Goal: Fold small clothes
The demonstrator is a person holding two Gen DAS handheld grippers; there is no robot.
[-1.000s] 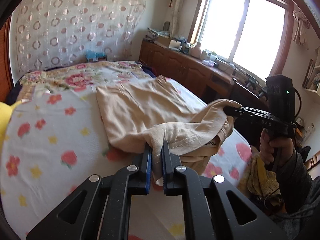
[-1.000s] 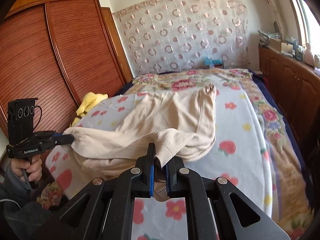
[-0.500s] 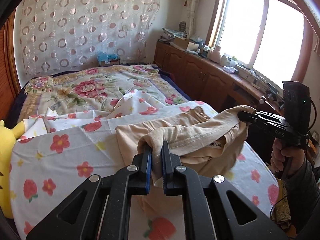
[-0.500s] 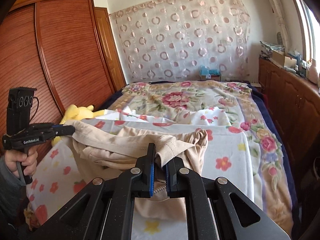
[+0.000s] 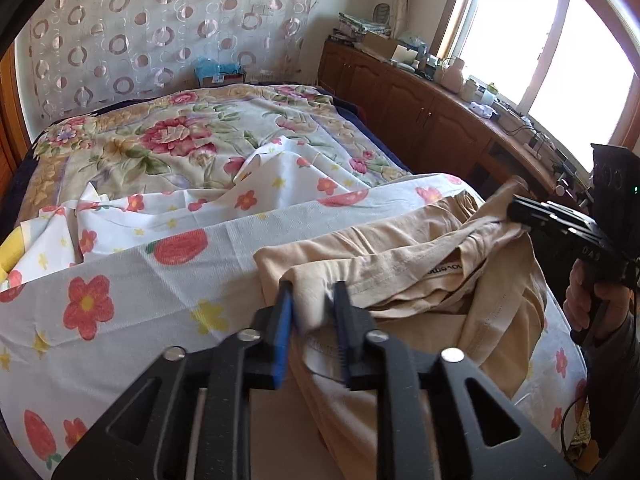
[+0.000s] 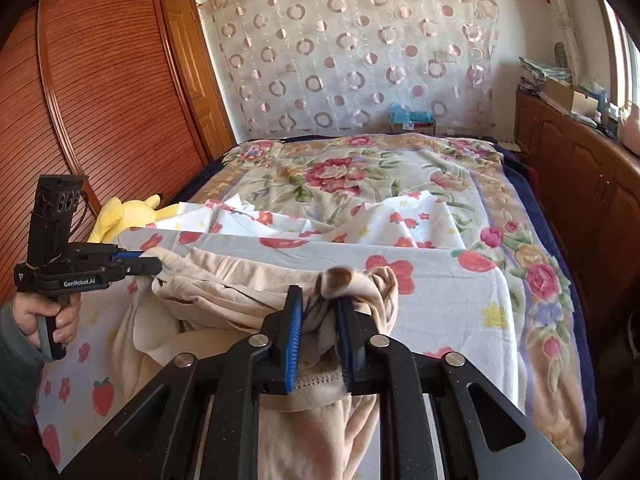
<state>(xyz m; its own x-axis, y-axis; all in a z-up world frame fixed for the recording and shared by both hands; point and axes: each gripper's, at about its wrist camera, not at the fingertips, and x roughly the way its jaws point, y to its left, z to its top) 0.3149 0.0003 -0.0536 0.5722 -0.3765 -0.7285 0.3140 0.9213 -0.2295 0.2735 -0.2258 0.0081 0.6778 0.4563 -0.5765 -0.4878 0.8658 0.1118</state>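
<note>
Both claws have just been opening: the left claw (image 5: pixel 311 300) and right claw (image 6: pixel 320 306) stand slightly parted, the beige garment (image 5: pixel 420 276) bunched loosely between their pads on the flowered bed (image 5: pixel 120 280).

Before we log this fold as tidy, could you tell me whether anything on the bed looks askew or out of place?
Yes: the beige garment lies bunched at the bed's near edge, partly hanging over it, and the strawberry-print sheet beneath is rumpled.
</note>
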